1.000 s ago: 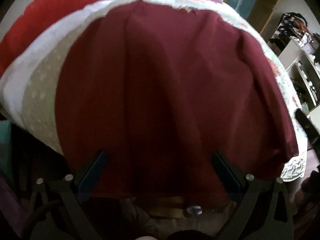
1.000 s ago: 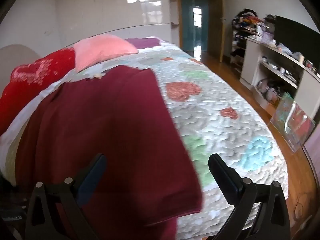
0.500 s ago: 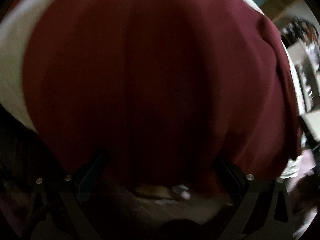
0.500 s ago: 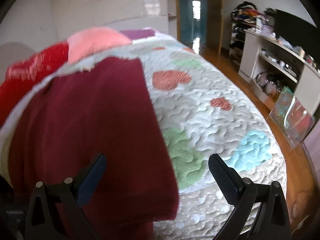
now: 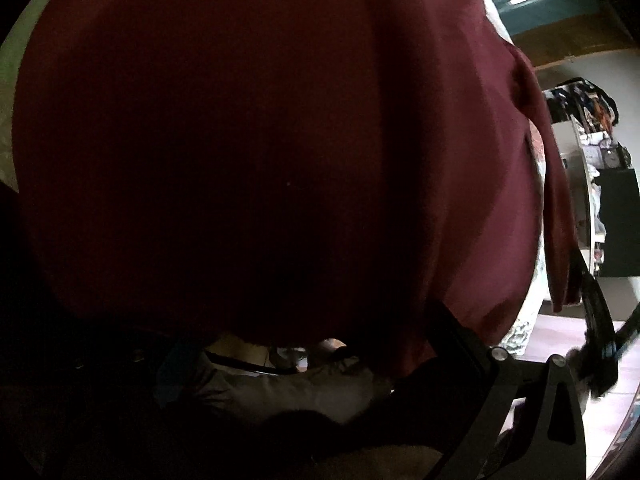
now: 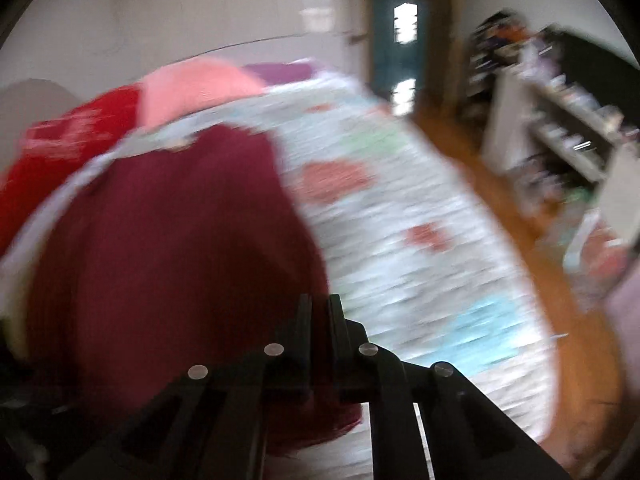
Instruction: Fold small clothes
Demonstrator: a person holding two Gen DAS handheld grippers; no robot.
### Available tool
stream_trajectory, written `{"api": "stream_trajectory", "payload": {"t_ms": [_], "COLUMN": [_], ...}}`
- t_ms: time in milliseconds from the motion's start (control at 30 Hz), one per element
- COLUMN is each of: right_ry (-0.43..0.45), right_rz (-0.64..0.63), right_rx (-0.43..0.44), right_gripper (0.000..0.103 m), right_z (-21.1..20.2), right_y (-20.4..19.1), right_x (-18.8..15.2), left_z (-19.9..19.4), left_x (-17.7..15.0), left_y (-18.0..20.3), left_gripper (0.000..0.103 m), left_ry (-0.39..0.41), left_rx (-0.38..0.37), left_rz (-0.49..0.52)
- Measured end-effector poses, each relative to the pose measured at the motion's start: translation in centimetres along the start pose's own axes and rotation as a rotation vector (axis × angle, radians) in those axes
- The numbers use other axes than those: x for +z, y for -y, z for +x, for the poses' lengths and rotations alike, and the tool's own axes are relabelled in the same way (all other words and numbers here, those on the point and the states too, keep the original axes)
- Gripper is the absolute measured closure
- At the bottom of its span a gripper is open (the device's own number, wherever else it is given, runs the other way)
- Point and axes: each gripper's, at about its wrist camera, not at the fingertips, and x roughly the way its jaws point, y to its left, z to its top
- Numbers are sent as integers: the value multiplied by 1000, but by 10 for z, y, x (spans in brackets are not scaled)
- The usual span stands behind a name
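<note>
A maroon garment (image 6: pixel 172 248) lies spread on the left part of a quilted bed (image 6: pixel 420 240). In the right wrist view my right gripper (image 6: pixel 320 308) sits at the garment's near right edge. Its jaws are closing, the fingers nearly meet and a strip of maroon cloth shows in the slit between them. That view is blurred. In the left wrist view the maroon garment (image 5: pixel 260 140) fills the dark frame. My left gripper (image 5: pixel 316 316) hangs close over the near hem with its jaws wide apart. Only its right finger (image 5: pixel 452 332) shows; the left one is lost in shadow.
A red pillow (image 6: pixel 60 152) and a pink pillow (image 6: pixel 196 92) lie at the bed's head. White shelves (image 6: pixel 560 132) full of items line the right wall beyond a strip of wooden floor (image 6: pixel 460 140). Below the hem, a person's clothing (image 5: pixel 280 392) shows.
The right gripper went from wide open to closed at the garment's right edge. The left gripper sank nearer the cloth and rolled, so the garment now fills its darkened view.
</note>
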Motion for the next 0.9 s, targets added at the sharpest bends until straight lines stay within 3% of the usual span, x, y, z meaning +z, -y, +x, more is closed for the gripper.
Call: {"api": "stream_trajectory", "payload": {"t_ms": [100, 167, 233, 300, 333, 467, 567, 667, 767, 833, 867, 900], "right_ry": [51, 50, 49, 47, 56, 102, 139, 167, 172, 162, 150, 139], "right_rz": [8, 42, 102, 136, 142, 86, 42, -8, -55, -68, -69, -69], "right_rx": [-244, -296, -245, -197, -182, -142, -114, -95, -89, -77, -69, -65], "right_gripper": [95, 92, 84, 49, 45, 42, 33, 31, 31, 31, 31, 31], "right_z": [-2, -5, -9, -9, -11, -15, -17, -21, -18, -14, -10, -6], "right_y": [24, 38, 45, 44, 41, 20, 5, -8, -19, -22, -23, -24], "right_x": [6, 7, 5, 3, 3, 7, 7, 1, -8, -13, -16, -18], "left_z": [-9, -20, -31, -44, -51, -90, -109, -111, -97, -81, -76, -71], "left_x": [3, 5, 2, -5, -8, -2, 18, 48, 73, 87, 92, 94], "left_y": [7, 10, 14, 23, 26, 32, 28, 17, 5, -2, -3, -4], "left_gripper": [0, 0, 1, 4, 6, 8, 8, 8, 8, 8, 12, 24], "left_ry": [11, 23, 56, 111, 137, 298, 423, 520, 519, 478, 459, 443], "left_rx": [-11, -21, -26, -23, -24, 17, 130, 312, 450, 484, 479, 478], "left_rz": [21, 38, 79, 142, 168, 242, 267, 267, 279, 294, 303, 316]}}
